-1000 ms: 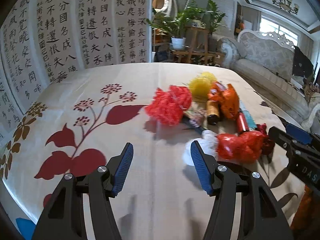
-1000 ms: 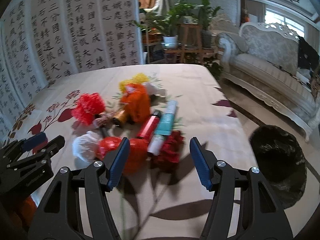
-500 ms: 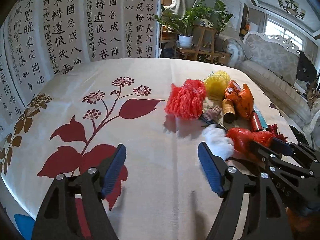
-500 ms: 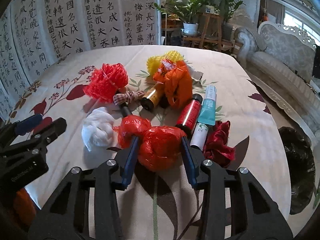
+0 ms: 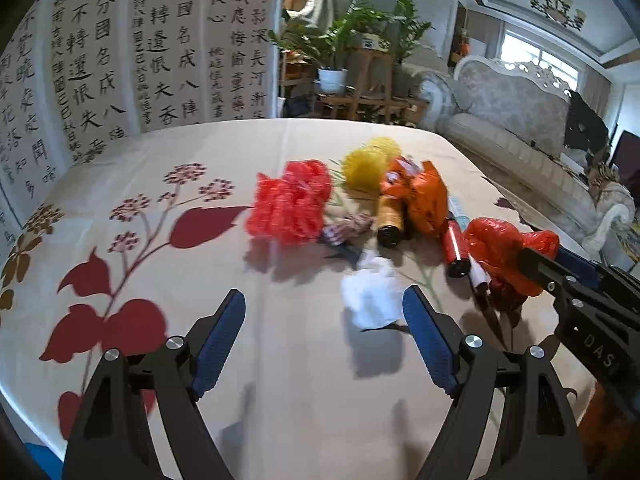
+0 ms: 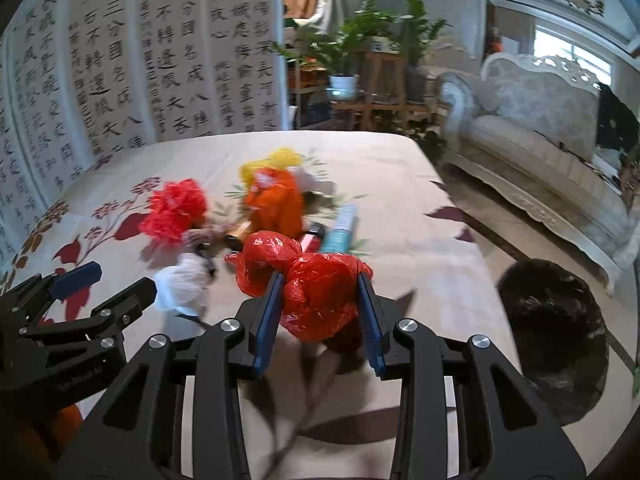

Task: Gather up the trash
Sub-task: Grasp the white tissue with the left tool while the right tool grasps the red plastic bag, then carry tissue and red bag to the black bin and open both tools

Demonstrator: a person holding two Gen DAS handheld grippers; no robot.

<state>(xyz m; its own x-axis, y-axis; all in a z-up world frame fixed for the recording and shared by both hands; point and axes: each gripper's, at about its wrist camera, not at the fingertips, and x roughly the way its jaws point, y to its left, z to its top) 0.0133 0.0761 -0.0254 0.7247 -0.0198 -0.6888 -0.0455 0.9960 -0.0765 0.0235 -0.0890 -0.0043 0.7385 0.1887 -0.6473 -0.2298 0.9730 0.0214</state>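
Between the blue pads of the right tongs [image 6: 320, 304], centre of the right wrist view, sits a crumpled red bag [image 6: 316, 288]. Both pads press into its sides; the jaws have just been closing and now pinch it. Left wrist view shows the same bag [image 5: 504, 248] at right of frame, clamped at the tip of the right tongs [image 5: 560, 268].

Rest of the trash lies on the worktop [image 6: 420, 240] beyond and left of the bag:
- white wad [image 5: 372, 296], nearest the left tongs, just up and left of the right-hand pad
- red mesh ball [image 5: 290, 208], frame centre
- yellow mesh ball [image 5: 370, 160] behind it
- orange bag [image 5: 426, 196] touching the yellow ball
- amber bottle [image 5: 390, 220] lying beside the orange bag
- red tube [image 5: 454, 244] just left of the red bag
- teal tube [image 6: 340, 228], seen above the bag in the right wrist view

Left tongs [image 5: 324, 340]: jaws spread wide, having just been opening, nothing between them but bare cloth; white wad close to one pad, contact not clear. Same tongs show at lower left of the right wrist view [image 6: 104, 288].

Worktop cloth is cream with dark red leaf print. Black bin [image 6: 556, 332] stands on the floor at right, beside the worktop edge. Motion blur over the pile; small items among it not identifiable.
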